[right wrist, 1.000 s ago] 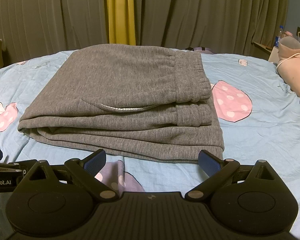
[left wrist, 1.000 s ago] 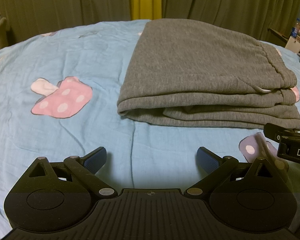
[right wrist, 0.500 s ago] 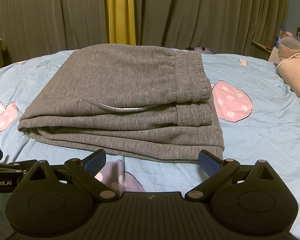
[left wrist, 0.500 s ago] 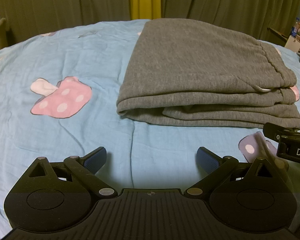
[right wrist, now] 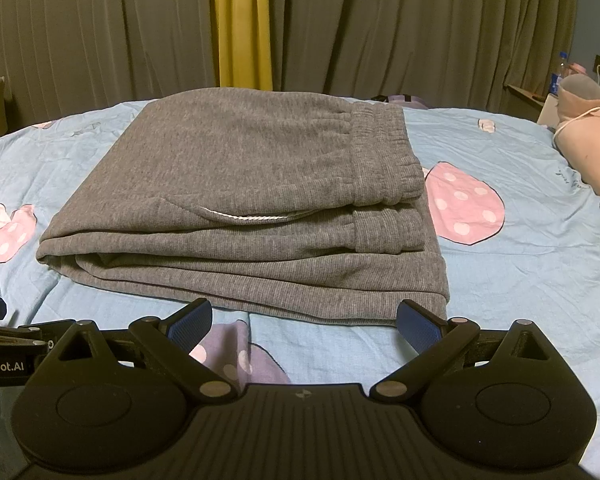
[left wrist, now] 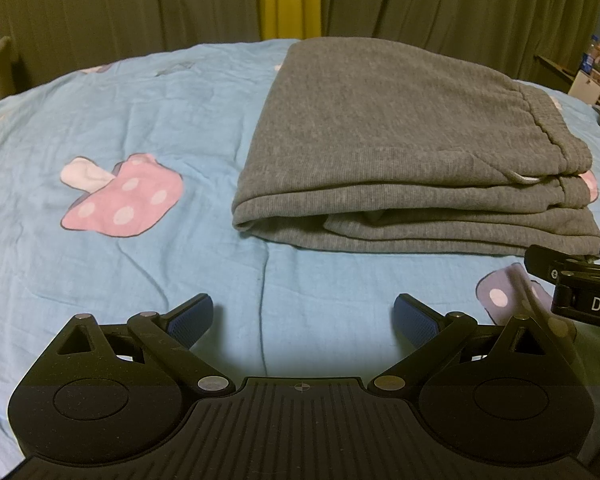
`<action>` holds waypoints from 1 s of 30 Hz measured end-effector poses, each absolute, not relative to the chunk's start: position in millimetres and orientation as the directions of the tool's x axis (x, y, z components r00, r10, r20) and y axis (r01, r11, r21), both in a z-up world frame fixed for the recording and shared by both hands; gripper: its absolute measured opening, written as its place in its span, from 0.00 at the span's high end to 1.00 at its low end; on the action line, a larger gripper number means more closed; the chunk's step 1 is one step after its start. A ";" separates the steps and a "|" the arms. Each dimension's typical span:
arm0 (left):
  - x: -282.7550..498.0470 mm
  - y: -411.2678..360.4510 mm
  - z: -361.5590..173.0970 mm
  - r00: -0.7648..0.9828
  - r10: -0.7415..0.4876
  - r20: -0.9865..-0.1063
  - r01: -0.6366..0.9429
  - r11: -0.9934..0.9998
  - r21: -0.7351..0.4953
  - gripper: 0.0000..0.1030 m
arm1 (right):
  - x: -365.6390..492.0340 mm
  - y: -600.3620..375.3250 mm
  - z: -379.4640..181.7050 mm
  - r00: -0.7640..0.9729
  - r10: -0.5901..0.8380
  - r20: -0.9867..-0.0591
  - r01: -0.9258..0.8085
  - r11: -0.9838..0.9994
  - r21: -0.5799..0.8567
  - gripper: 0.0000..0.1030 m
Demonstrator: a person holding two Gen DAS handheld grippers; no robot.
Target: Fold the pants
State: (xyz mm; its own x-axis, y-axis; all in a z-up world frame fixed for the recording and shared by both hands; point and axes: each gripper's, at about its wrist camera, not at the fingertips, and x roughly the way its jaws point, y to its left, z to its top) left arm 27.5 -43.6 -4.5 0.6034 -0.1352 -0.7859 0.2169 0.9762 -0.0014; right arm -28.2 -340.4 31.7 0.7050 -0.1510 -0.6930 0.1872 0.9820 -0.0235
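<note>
Pants (right wrist: 252,200) sit folded in a compact stack mid-bed (left wrist: 140,120). Left claw (left wrist: 303,316) and right claw (right wrist: 304,322) both spread, empty, off the cloth. Folding looks done.

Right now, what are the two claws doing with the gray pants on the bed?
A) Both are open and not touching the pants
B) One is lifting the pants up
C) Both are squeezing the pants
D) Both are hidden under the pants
A: the left claw and the right claw are both spread wide over the blue sheet, with nothing between their fingers, while the gray pants lie folded just ahead.
</note>
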 end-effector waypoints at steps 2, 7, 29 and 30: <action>27.5 -43.7 -4.7 0.603 -0.136 -0.786 0.217 0.976 -0.003 0.02 | -28.2 -340.3 31.8 0.704 -0.151 -0.694 0.187 0.982 -0.024 0.04; 27.4 -44.2 -4.7 0.603 -0.136 -0.786 0.216 0.976 -0.002 0.02 | -28.1 -339.9 31.5 0.704 -0.151 -0.694 0.187 0.982 -0.024 0.04; 27.5 -44.8 -6.1 0.599 -0.137 -0.789 0.219 0.976 -0.003 0.02 | -28.0 -338.9 30.0 0.702 -0.151 -0.696 0.188 0.982 -0.023 0.04; 27.7 -44.9 -6.1 0.599 -0.136 -0.789 0.219 0.976 -0.002 0.02 | -28.1 -338.9 30.0 0.703 -0.151 -0.695 0.188 0.982 -0.023 0.04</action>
State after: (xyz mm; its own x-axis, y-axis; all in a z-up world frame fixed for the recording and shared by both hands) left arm 27.7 -44.9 -6.1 0.5994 -0.1362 -0.7888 0.2193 0.9756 -0.0018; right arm -28.1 -338.9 30.0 0.7027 -0.1508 -0.6953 0.1881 0.9819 -0.0228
